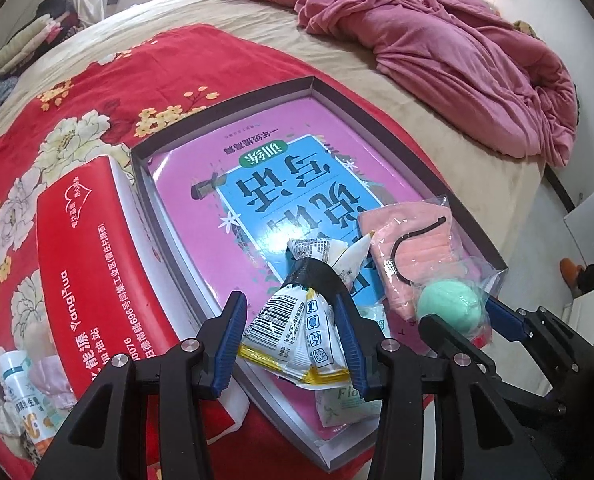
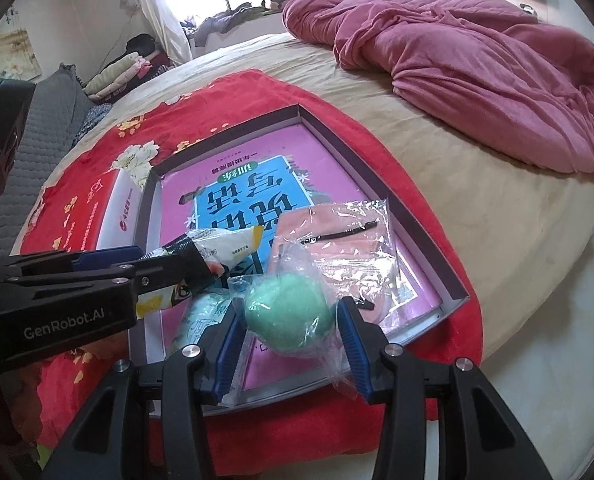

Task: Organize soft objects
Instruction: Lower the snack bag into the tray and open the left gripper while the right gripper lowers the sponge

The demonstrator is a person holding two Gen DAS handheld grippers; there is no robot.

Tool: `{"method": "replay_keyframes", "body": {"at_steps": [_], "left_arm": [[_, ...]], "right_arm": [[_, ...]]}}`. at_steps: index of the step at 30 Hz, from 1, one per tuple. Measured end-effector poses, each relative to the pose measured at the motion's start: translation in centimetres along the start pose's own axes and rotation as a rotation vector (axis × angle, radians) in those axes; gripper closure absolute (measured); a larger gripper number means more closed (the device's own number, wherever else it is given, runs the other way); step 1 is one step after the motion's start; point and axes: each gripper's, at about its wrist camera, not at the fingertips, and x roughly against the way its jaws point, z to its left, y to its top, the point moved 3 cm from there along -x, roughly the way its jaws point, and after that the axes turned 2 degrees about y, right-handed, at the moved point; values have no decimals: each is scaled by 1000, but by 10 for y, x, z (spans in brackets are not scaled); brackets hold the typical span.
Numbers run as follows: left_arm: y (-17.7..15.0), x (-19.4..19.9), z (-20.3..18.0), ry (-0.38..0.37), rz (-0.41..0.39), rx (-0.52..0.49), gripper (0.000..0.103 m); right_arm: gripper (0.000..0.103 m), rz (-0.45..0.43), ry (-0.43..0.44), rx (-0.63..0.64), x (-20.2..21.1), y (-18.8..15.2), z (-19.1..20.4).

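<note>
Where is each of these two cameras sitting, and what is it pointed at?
Left wrist view: sits on the left tool, looking down along its fingers at a white snack packet between them; the right tool shows at right.
Right wrist view: sits on the right tool, looking down at a bagged green ball; the left tool shows at left.
Both share the shallow box, the pink book and the bed.

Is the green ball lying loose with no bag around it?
No, the green ball sits inside a clear plastic bag together with a pink cloth, between the right gripper's blue pads.
</note>
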Motion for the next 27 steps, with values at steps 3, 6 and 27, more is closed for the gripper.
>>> {"method": "replay_keyframes", "body": {"at_steps": [3,6,27], "left_arm": [[-1,2,0,1,-2,-4,55],[-4,5,0,-1,-5,-6,55],[-8,18,-1,-35,-17,-22,49]], "right_arm": [[54,-3,9,2,2,0,2],[52,-7,19,1,3,0,4],[38,-22,36,-7,16,-7,8]]}}
